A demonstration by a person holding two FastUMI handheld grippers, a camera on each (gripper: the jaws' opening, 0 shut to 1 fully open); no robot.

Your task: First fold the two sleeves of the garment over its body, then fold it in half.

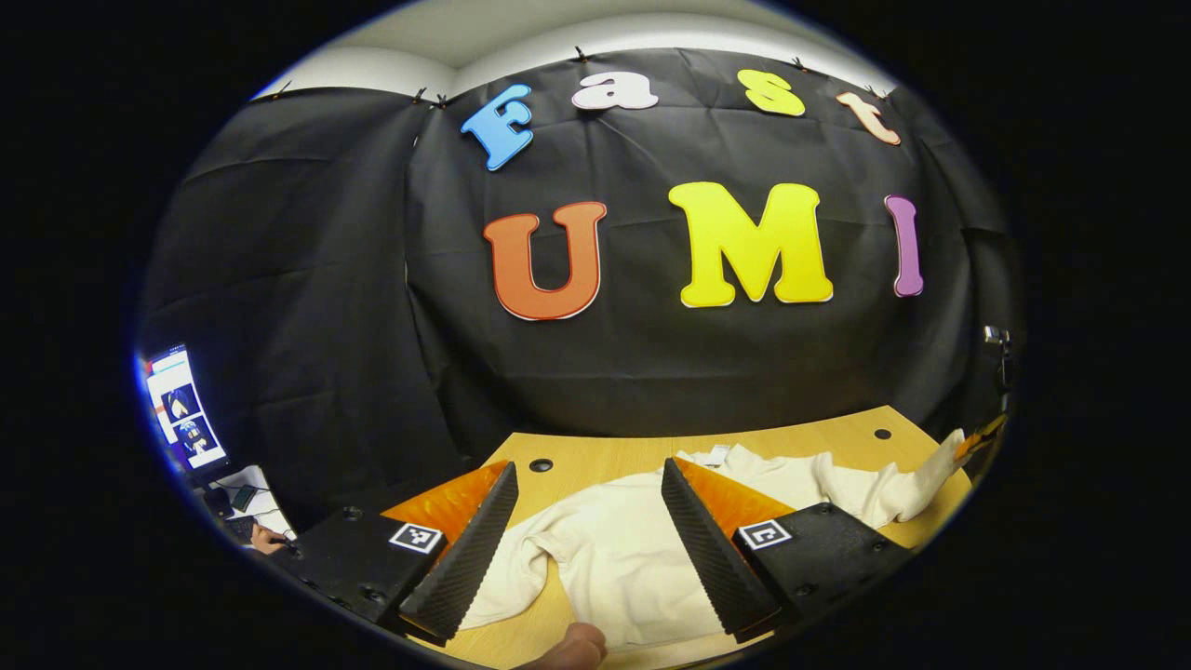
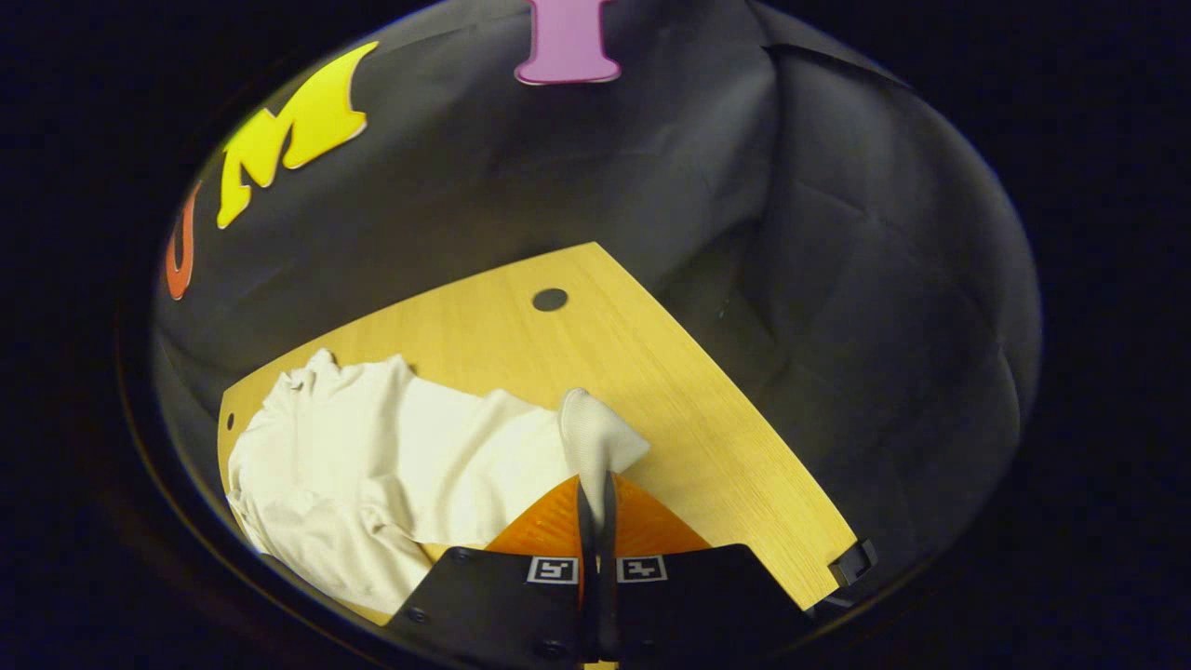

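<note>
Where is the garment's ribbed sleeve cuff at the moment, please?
In the right gripper view, the sleeve cuff is pinched between the right gripper's shut fingers, above the wooden table, right of the garment's body.

Both views low over the table (image 1: 837, 433), facing the wall, sharing the garment (image 1: 614, 549).

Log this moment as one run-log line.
left tool: open above cream fabric garment | right tool: shut on ribbed sleeve cuff | garment on light wooden table | sleeves not yet folded
</note>
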